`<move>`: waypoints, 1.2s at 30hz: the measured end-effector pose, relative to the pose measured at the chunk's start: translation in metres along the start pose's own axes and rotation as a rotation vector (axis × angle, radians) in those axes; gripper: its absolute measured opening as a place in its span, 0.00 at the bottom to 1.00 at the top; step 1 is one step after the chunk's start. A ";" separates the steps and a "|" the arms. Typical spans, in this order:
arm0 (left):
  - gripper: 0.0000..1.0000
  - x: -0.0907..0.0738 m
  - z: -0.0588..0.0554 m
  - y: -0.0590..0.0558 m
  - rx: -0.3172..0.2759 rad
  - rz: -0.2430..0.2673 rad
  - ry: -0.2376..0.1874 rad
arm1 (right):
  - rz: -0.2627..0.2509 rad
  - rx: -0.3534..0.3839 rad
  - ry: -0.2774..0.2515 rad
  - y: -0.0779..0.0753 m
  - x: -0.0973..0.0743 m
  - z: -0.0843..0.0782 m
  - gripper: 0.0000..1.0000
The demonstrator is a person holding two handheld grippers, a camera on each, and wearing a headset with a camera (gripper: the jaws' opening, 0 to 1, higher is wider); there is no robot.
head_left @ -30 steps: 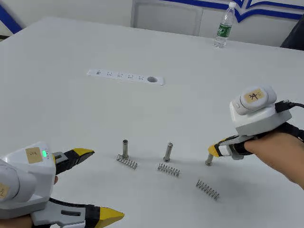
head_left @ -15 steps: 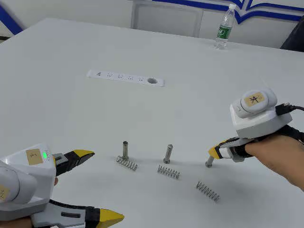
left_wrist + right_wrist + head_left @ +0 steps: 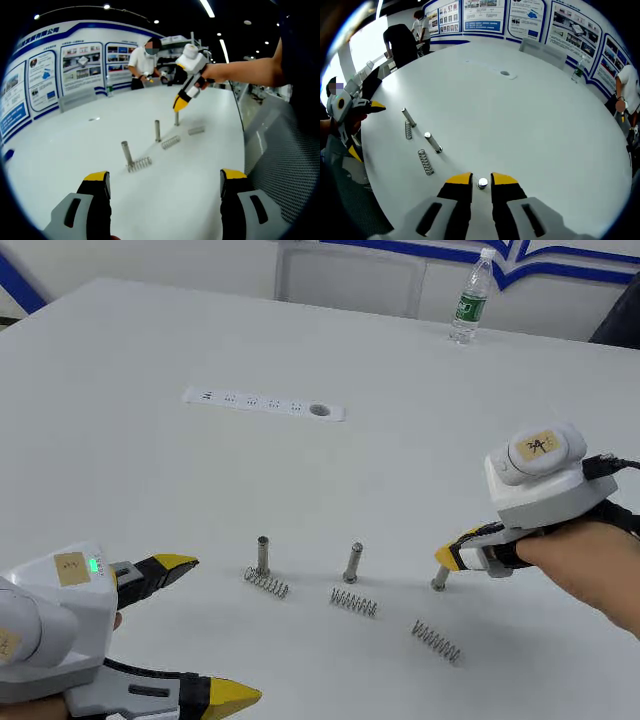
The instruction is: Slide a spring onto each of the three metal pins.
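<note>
Left gripper [image 3: 215,628] hangs low at the near-left corner of the bench [image 3: 120,460], with its jaws wide apart and nothing between them. In the left gripper view its yellow tips point across the bench at the row of pins.

Three metal pins stand upright in a row on the bench, each with a spring lying flat on the surface in front of it. None of the springs is on a pin.
- The left pin [image 3: 263,553] has the left spring [image 3: 266,582] touching or just beside its base.
- The middle pin [image 3: 353,561] has the middle spring [image 3: 354,601] just in front of it, a little apart.
- The right pin [image 3: 440,580] has the right spring [image 3: 436,640] nearer the person and clearly apart from it.

Right gripper [image 3: 445,558] is held by a hand [image 3: 575,560] coming in from the right, tips down at the top of the right pin. In the right gripper view its jaws are narrow, one either side of the pin's round head. I cannot tell whether they actually pinch it.

Further back on the bench, a white power strip [image 3: 265,403] lies flat behind the left pin, well apart from it. A plastic water bottle [image 3: 467,297] stands upright at the far right.
</note>
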State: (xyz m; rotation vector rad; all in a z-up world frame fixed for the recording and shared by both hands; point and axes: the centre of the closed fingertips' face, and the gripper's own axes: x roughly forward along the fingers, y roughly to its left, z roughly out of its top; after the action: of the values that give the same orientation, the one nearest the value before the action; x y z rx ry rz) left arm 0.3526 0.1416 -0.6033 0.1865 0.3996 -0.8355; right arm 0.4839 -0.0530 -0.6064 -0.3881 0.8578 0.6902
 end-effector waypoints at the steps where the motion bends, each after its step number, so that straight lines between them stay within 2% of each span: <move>1: 0.92 0.000 0.000 0.000 0.000 0.000 0.000 | -0.001 -0.001 -0.004 0.000 -0.001 0.001 0.16; 7: 0.92 0.001 0.000 0.000 0.000 -0.001 -0.001 | -0.009 -0.016 -0.027 0.001 -0.007 0.007 0.17; 11: 0.92 0.001 0.001 -0.001 -0.001 -0.001 -0.002 | -0.017 -0.031 -0.054 0.002 -0.017 0.014 0.17; 21: 0.92 0.002 0.002 -0.002 0.003 -0.007 -0.003 | -0.008 -0.093 -0.073 0.020 -0.032 0.016 0.18; 29: 0.92 0.002 0.002 -0.002 0.004 -0.008 -0.002 | 0.035 -0.133 -0.042 0.038 -0.029 0.006 0.18; 36: 0.92 0.001 0.002 -0.001 0.004 -0.006 -0.002 | 0.097 -0.177 0.028 0.055 -0.014 -0.013 0.18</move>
State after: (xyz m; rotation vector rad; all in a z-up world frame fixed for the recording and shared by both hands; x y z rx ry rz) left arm 0.3531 0.1397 -0.6022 0.1881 0.3965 -0.8421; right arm 0.4325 -0.0263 -0.6050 -0.5182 0.8489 0.8561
